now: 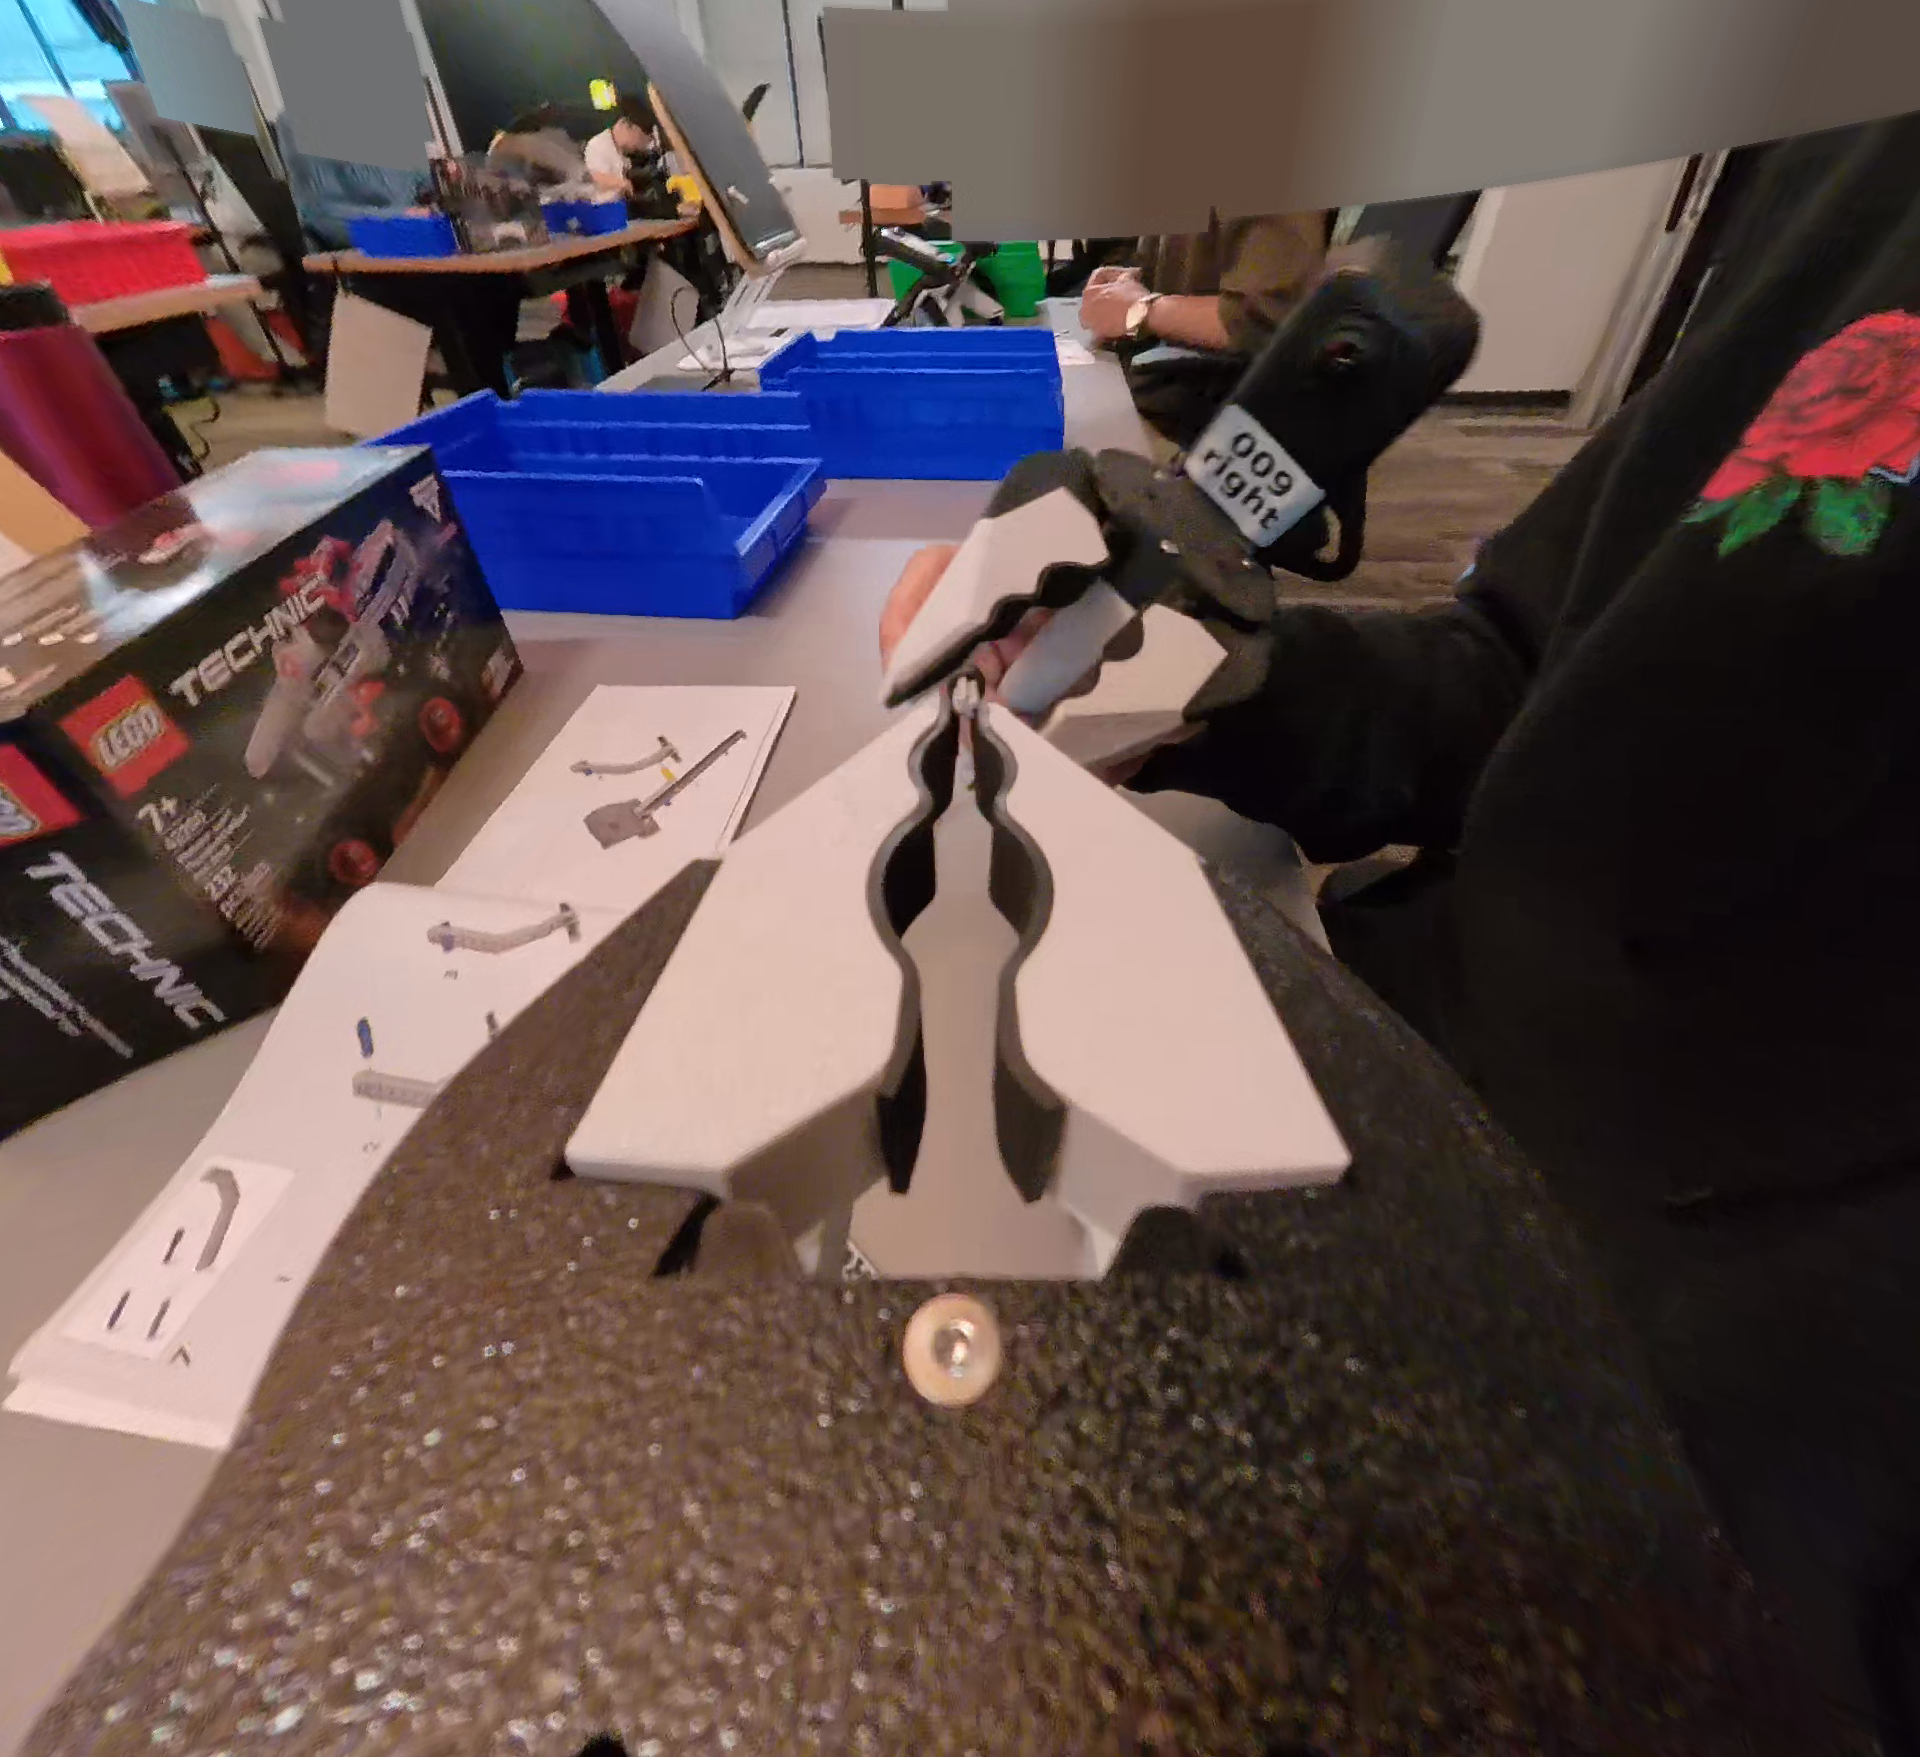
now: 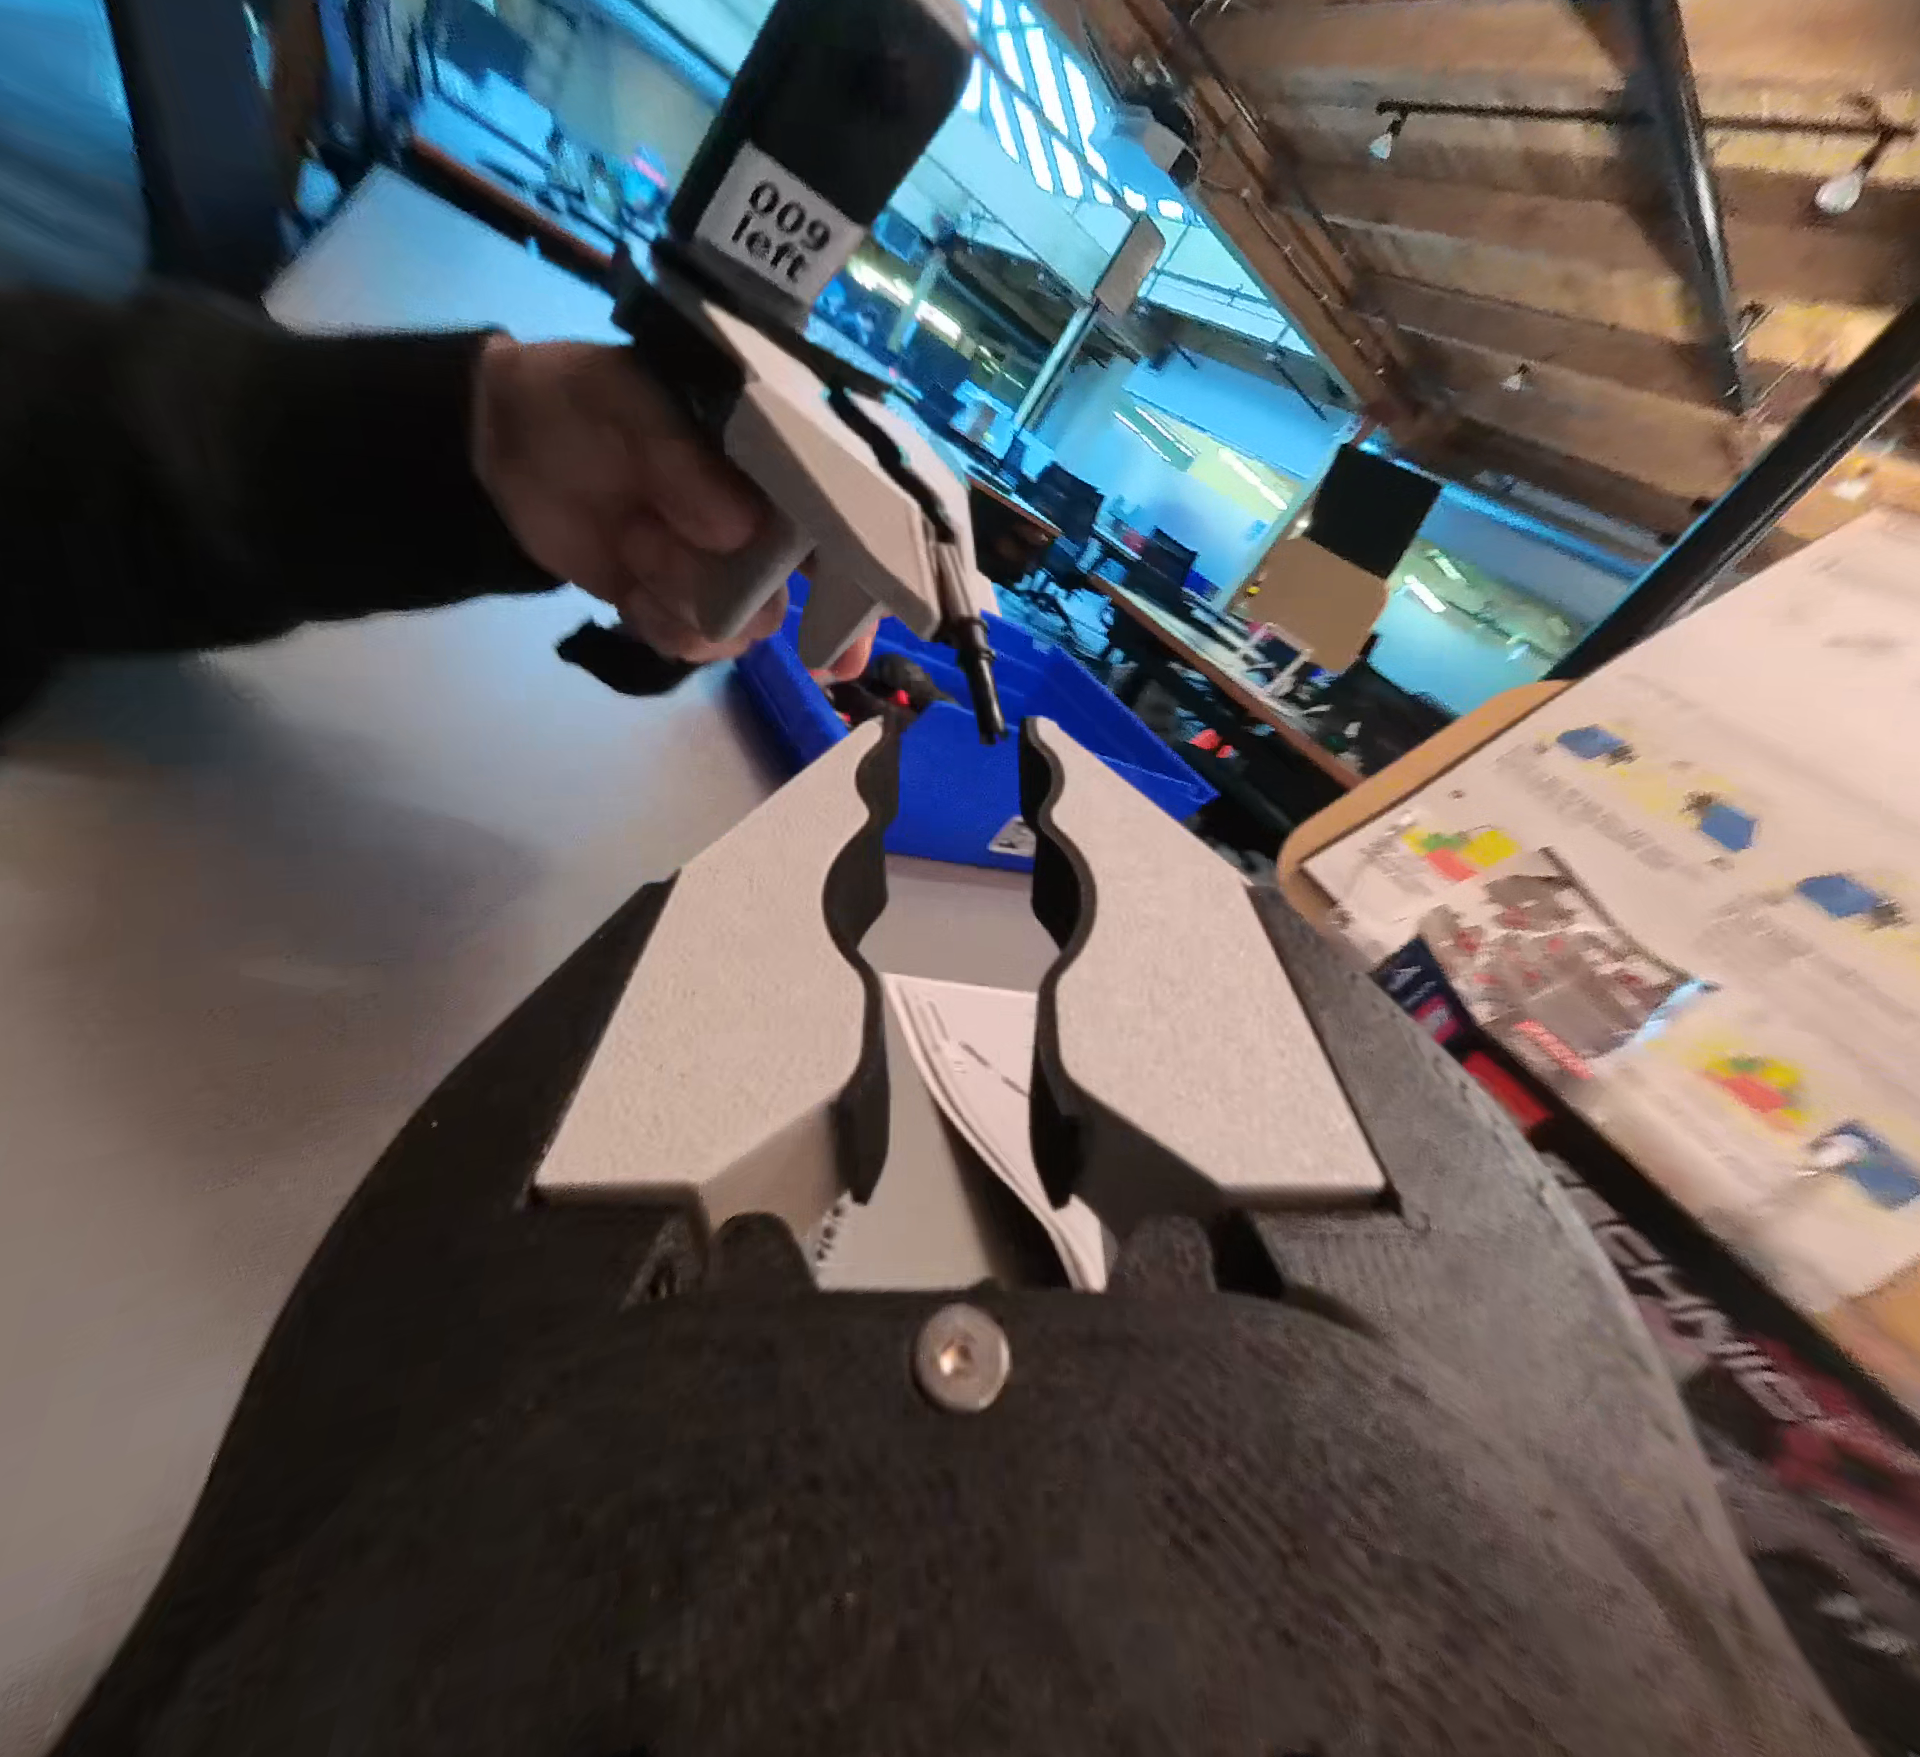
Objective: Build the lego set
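My left gripper (image 1: 962, 715) is raised above the grey table (image 1: 831, 658) and shut on a thin black Lego axle. In the left wrist view only the axle's end (image 1: 966, 697) shows at the fingertips. In the right wrist view the left gripper (image 2: 940, 564) holds the axle (image 2: 971, 658) pointing down and to the right. My right gripper (image 2: 956, 733) is open, and the axle's lower tip sits just between its fingertips. In the left wrist view the right gripper (image 1: 987, 668) meets my left one tip to tip, held by a hand in a black sleeve.
A Lego set box (image 1: 260, 699) stands at the left, with open instruction sheets (image 1: 623, 772) beside it. Blue bins (image 1: 644, 502) sit behind on the table and also show in the right wrist view (image 2: 966, 793). A tilted board with pictures (image 2: 1662, 928) is at the right. Less than 4 cm separates the two grippers' tips.
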Demonstrator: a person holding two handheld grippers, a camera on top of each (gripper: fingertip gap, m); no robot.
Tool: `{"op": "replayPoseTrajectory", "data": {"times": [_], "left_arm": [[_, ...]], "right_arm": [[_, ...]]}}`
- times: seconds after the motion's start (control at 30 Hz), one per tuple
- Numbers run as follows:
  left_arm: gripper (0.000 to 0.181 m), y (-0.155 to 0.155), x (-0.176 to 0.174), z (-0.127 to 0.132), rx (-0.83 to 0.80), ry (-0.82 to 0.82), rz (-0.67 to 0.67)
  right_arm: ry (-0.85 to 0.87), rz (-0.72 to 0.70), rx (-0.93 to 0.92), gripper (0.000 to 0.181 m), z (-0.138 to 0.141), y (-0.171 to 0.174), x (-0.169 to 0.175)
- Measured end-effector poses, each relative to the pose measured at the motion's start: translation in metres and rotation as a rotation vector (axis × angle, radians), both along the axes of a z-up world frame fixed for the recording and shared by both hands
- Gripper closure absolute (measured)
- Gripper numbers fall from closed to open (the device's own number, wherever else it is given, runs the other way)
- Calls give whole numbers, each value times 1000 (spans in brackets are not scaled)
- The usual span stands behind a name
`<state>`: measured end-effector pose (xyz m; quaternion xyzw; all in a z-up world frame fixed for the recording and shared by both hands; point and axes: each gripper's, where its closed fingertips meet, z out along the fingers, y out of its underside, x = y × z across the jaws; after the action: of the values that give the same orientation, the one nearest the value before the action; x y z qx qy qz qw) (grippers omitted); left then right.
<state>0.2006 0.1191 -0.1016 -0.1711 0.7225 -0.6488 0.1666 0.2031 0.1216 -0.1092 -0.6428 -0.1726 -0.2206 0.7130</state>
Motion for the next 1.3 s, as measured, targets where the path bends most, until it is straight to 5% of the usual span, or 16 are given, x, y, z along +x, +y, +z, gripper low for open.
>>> {"op": "replayPoseTrajectory", "data": {"times": [0.23,0.3,0.53,0.87,1.3], "left_arm": [[181,2,7,-11,-1,105,27],[181,1,7,-14,5,120,17],[179,4,11,-22,73,65,45],[177,9,3,-25,175,-48,33],[179,11,2,-41,270,-28,7]], "right_arm": [[-109,-100,-52,161,-7,6,4],[-124,-131,-50,175,-6,6,7],[-128,-145,-137,179,-17,8,12],[93,8,-188,180,-32,11,5],[105,14,-261,180,-46,17,2]]}}
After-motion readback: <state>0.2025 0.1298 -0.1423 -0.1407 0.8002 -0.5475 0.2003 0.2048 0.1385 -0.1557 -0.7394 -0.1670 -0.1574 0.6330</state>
